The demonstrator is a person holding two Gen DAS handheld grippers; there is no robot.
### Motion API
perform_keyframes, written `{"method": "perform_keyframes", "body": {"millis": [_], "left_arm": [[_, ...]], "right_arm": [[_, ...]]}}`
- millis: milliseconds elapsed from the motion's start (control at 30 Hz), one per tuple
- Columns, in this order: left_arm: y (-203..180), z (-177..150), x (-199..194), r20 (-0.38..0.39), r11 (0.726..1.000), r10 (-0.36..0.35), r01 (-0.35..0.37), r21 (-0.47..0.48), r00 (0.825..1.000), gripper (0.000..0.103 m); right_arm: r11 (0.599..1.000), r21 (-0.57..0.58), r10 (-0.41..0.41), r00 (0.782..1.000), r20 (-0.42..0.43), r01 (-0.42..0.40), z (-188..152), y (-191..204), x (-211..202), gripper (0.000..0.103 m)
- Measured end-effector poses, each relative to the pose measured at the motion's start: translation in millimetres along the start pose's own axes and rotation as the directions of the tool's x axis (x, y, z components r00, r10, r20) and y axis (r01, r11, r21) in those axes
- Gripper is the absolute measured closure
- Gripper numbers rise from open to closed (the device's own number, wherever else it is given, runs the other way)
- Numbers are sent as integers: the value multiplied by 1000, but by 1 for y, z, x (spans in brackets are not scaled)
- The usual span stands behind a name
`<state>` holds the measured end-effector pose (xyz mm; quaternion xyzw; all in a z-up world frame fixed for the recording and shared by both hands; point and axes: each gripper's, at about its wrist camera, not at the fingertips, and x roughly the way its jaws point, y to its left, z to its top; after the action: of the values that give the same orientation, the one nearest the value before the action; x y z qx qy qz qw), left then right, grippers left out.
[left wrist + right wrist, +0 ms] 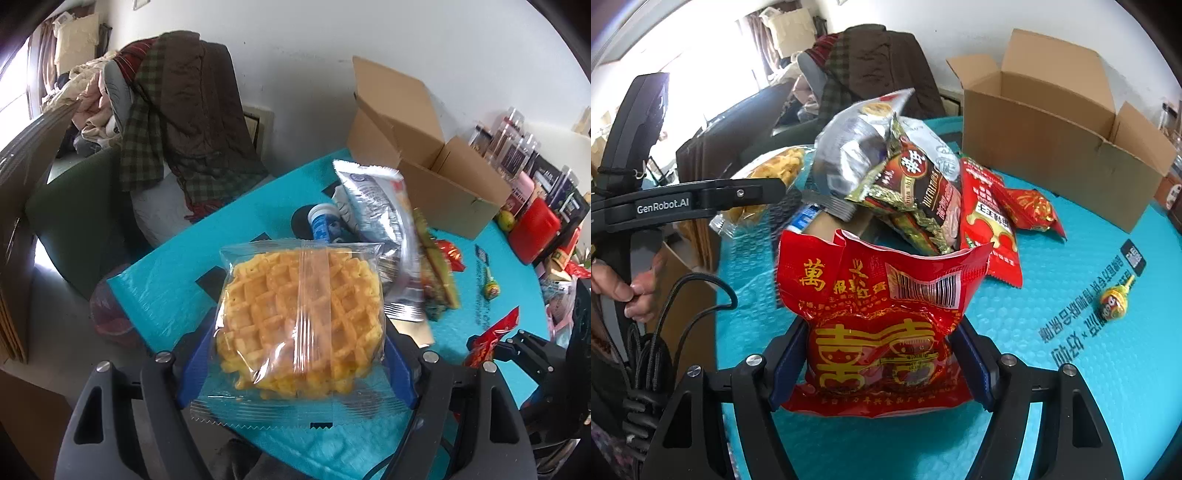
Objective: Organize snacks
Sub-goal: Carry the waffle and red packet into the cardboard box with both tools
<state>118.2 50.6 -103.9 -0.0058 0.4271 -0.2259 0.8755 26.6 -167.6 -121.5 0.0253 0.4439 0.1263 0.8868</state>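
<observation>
We hold the waffle pack (301, 325) in our left gripper (299, 369), its blue fingers (195, 363) closed against the pack's two sides, so the pack sits lifted above the teal tabletop (162, 291), on the side of the snack pile away from the box (436, 173). Our right gripper (882, 365) is clamped the same way on a red pouch (882, 325) with gold characters and a barcode label, held on the near side of that pile from the box.

The pile lies between our grippers and the box: a silver bag (849, 155) on top, a dark snack pack (919, 195) with a gold zigzag edge leaning against it, and red packets (993, 218) spread toward the box. A small white and blue bottle (320, 223) lies beside the silver bag, on the side away from the box.

The box stands open with its flaps up, at the far edge of the tabletop. A wrapped lollipop (1113, 302) lies alone, apart from the pile and nearer us than the box. Left of the box stands a chair (184, 122) draped with clothes.
</observation>
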Motion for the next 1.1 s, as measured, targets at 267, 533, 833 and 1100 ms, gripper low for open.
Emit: {"method": "perform_keyframes", "body": {"millis": [267,533,833,1100], "left_arm": [[-16,-4,-31,47,1000,-23,22,14,999,24],[-41,2,-46,57,995,-90,87,49,994,24],[-71,30,-47,72,980,-164,155,124,984,24],[-86,60,-36,86,970,-209,196,146,974,24]], "right_arm": [[1000,7,1,998,56,-1,-13,6,-25,29],[998,59,-40,993,112,33,-17,2,-56,29],[988,116,-122,977,178,102,-8,-14,-89,29],[979,144,-174,959,222,144,17,-33,-106,29]]}}
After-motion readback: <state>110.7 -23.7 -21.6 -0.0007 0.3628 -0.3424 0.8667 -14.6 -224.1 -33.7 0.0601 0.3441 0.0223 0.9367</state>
